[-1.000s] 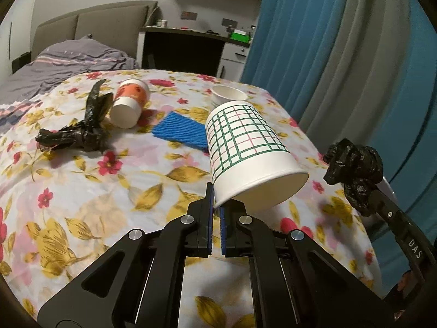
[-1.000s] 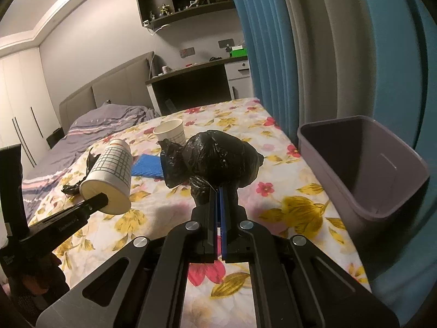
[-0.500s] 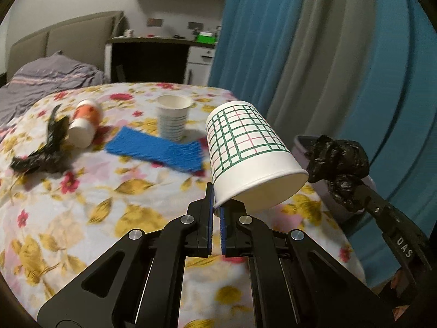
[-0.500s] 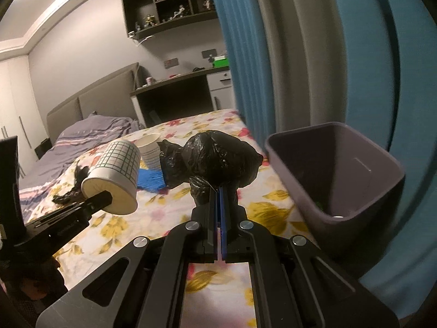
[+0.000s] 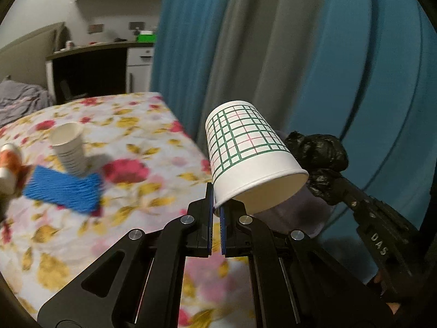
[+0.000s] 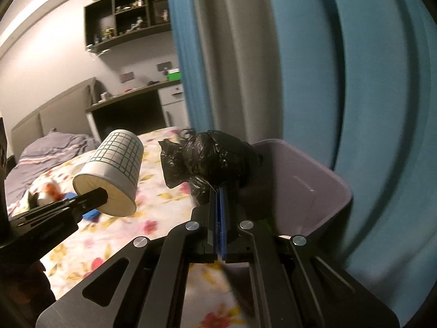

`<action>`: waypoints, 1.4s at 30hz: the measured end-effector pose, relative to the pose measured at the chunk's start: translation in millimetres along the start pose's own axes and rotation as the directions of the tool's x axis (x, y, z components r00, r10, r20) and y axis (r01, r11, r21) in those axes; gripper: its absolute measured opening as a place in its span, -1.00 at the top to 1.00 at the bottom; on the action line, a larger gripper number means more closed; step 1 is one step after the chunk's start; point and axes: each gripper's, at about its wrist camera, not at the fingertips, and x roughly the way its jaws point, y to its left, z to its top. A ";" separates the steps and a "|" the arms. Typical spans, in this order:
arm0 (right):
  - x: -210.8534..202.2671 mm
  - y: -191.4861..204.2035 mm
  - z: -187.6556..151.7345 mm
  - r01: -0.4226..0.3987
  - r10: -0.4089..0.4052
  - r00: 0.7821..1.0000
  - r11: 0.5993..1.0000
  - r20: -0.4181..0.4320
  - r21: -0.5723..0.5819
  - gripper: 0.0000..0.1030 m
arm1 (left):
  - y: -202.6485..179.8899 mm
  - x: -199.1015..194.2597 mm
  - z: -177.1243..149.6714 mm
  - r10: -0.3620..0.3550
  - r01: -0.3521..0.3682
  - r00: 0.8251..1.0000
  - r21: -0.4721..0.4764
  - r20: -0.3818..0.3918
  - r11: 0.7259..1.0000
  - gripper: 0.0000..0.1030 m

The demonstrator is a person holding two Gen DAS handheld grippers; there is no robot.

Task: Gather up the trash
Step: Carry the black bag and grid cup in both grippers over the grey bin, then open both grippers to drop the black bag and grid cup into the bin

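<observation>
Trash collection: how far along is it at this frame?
Nothing visibly binned. In hand: left gripper pinches the grid cup; right gripper pinches the black bag beside the bin. Left on the bed: white cup, orange cup, blue cloth.

Both wrist views face bed (image 5: 123, 142), curtain (image 6: 355, 82).

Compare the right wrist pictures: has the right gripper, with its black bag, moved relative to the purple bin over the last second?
Yes. The right gripper has closed in on the purple bin; the black bag it grips now overlaps the bin's near rim.
</observation>
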 end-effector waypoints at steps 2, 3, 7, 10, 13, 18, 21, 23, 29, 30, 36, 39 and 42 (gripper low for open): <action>6.9 -8.5 0.3 0.018 -0.018 1.000 1.000 -0.009 0.008 0.95 | -10.1 11.9 1.6 -0.024 0.024 1.000 0.008 -0.013 1.000 0.94; 9.6 -10.8 0.2 0.025 -0.025 1.000 1.000 -0.012 0.010 0.95 | -12.2 17.8 1.1 -0.035 0.035 0.999 0.010 -0.022 0.999 0.94; 17.5 -18.1 -0.5 0.048 -0.048 0.999 0.999 -0.022 0.011 0.95 | -24.6 38.9 0.7 -0.065 0.066 0.996 0.012 -0.060 0.998 0.94; 21.4 -21.9 0.0 0.055 -0.054 0.998 0.998 -0.028 0.014 0.95 | -33.4 47.9 0.2 -0.073 0.075 0.995 0.022 -0.072 0.997 0.94; 25.0 -24.3 -0.3 0.060 -0.060 0.998 0.998 -0.035 0.017 0.95 | -37.9 55.9 1.8 -0.085 0.087 0.993 0.026 -0.082 0.996 0.94; 33.4 -27.3 -0.5 0.062 -0.061 0.997 0.998 -0.056 0.023 0.95 | -39.0 64.5 3.0 -0.091 0.093 0.992 0.021 -0.092 0.995 0.94; 38.0 -31.0 -1.6 0.066 -0.065 0.996 0.997 -0.064 0.026 0.95 | -39.3 68.8 3.0 -0.094 0.096 0.991 0.019 -0.099 0.995 0.94; 40.0 -32.3 -2.1 0.067 -0.064 0.995 0.997 -0.073 0.031 0.95 | -40.7 71.8 2.8 -0.096 0.099 0.990 0.022 -0.103 0.995 0.94; 44.9 -34.4 -4.3 0.067 -0.063 0.994 0.997 -0.092 0.038 0.95 | -43.2 76.7 1.5 -0.105 0.108 0.988 0.025 -0.111 0.994 0.94; 46.0 -34.6 -4.6 0.069 -0.065 0.993 0.997 -0.097 0.038 0.95 | -42.9 77.2 1.4 -0.106 0.109 0.988 0.023 -0.112 0.994 0.94; 50.1 -37.2 -7.4 0.069 -0.064 0.992 0.997 -0.112 0.046 0.95 | -43.3 82.8 0.6 -0.116 0.119 0.986 0.018 -0.122 0.993 0.94; 50.9 -38.5 -8.8 0.065 -0.059 0.991 0.997 -0.117 0.052 0.95 | -44.3 86.0 -0.2 -0.117 0.121 0.985 0.020 -0.129 0.992 0.94; 50.5 -38.2 -7.8 0.066 -0.060 0.991 0.996 -0.117 0.053 0.94 | -46.4 88.1 -1.2 -0.120 0.124 0.984 0.024 -0.135 0.992 0.94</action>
